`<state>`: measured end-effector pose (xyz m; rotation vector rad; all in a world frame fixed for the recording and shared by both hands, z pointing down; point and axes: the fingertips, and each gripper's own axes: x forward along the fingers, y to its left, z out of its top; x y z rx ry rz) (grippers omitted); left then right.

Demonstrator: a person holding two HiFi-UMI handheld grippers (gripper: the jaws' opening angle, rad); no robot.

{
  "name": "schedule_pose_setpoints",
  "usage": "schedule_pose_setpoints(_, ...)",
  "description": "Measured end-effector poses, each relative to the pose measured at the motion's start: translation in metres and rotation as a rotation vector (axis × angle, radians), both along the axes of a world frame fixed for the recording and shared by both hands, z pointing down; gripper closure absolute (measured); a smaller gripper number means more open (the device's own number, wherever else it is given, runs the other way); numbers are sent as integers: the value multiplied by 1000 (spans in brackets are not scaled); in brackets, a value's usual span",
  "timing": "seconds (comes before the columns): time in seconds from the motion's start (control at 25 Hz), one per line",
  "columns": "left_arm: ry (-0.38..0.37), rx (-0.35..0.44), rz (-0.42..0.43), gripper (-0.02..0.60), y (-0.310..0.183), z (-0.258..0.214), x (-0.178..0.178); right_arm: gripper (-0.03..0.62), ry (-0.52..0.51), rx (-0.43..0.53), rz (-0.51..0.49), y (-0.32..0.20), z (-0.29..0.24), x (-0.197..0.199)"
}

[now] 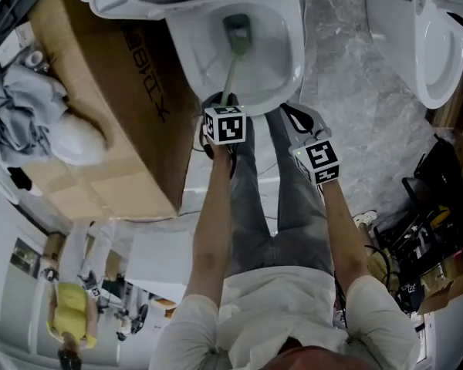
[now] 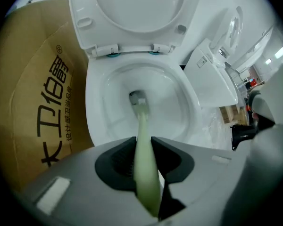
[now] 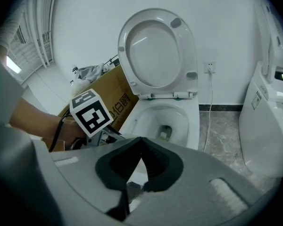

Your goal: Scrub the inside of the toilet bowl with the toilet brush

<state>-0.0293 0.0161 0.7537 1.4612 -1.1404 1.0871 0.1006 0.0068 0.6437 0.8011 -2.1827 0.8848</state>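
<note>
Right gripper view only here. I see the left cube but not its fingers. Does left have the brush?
Observer: Yes. Left gripper has its fingers shut on the pale green brush handle.
Operator: Where's its head?
Observer: Down inside the bowl, at the bottom, per the left gripper view.
Operator: Any clutter out of my frame?
Observer: Head view shows cables and gear piled at its right edge.
</note>
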Motion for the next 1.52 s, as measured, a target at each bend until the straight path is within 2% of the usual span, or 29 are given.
schedule_pose_setpoints(0.32, 49, 94, 38, 465, 12, -71, -1, 591, 11, 62, 26, 3, -55, 6)
schedule_pose_setpoints(0.6, 107, 277, 96, 465, 11, -205, -4, 591, -2, 167, 61, -5, -153, 12)
schedule_pose_setpoints(0.76, 143, 414, 131, 465, 0, -281, -6, 591, -4, 233, 77, -8, -213, 11)
schedule_pose_setpoints(1.12, 224, 750, 133, 465, -21, -435, -14, 591, -83, 430, 109, -17, -346, -1)
schedule_pose_setpoints(1.32, 236, 953, 147, 465, -26, -517, -21, 592, -140, 586, 41, -21, -424, -19)
schedule_pose_setpoints(1.52, 219, 1132, 148, 465, -28, -585, -33, 592, -182, 720, 30, -25, -481, -28)
